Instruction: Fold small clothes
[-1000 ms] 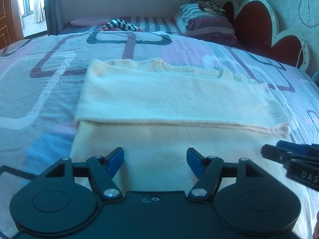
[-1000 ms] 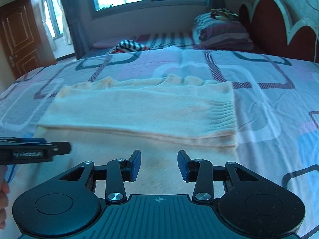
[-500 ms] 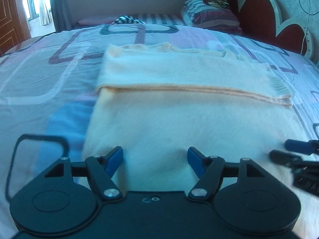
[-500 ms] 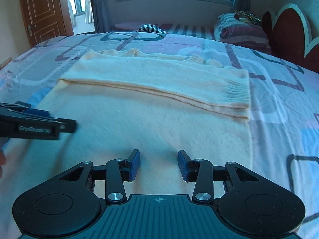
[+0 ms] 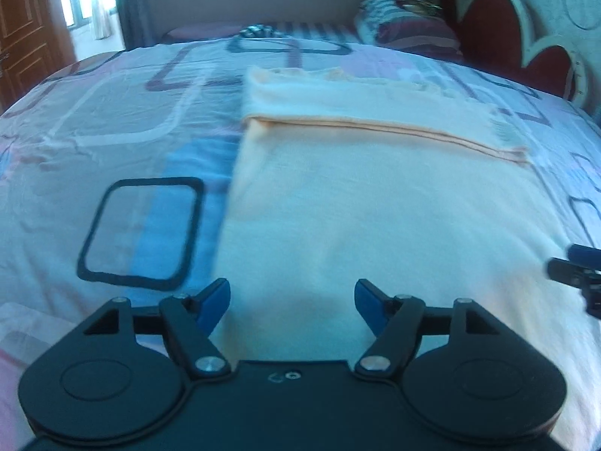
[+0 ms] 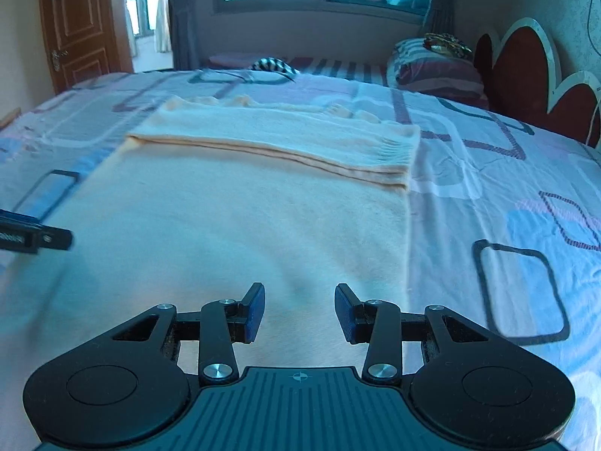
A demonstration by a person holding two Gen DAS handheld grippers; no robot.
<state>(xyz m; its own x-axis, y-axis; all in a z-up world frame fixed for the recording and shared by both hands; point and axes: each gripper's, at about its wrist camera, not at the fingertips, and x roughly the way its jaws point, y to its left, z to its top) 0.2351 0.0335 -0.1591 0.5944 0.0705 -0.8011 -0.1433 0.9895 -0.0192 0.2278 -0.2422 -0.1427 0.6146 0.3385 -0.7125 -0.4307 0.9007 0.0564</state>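
Observation:
A cream knitted sweater (image 5: 357, 203) lies flat on the bed, its far part folded over with a ribbed cuff at the right end; it also shows in the right wrist view (image 6: 244, 225). My left gripper (image 5: 292, 300) is open and empty, above the sweater's near left part. My right gripper (image 6: 299, 310) is open and empty, above the near right part. Each gripper's tip shows in the other's view: the right gripper (image 5: 574, 267) at the right edge, the left gripper (image 6: 33, 235) at the left edge.
The bed sheet (image 5: 112, 143) has a pastel pattern with dark outlined rectangles. Striped pillows (image 6: 435, 67) and a red headboard (image 6: 526, 79) stand at the far right. A striped cloth (image 6: 272, 65) lies at the far end. A wooden door (image 6: 80, 22) is at left.
Both grippers have pulled back toward the sweater's near edge, so more of the lower sweater and the sheet shows. Both stay open and empty.

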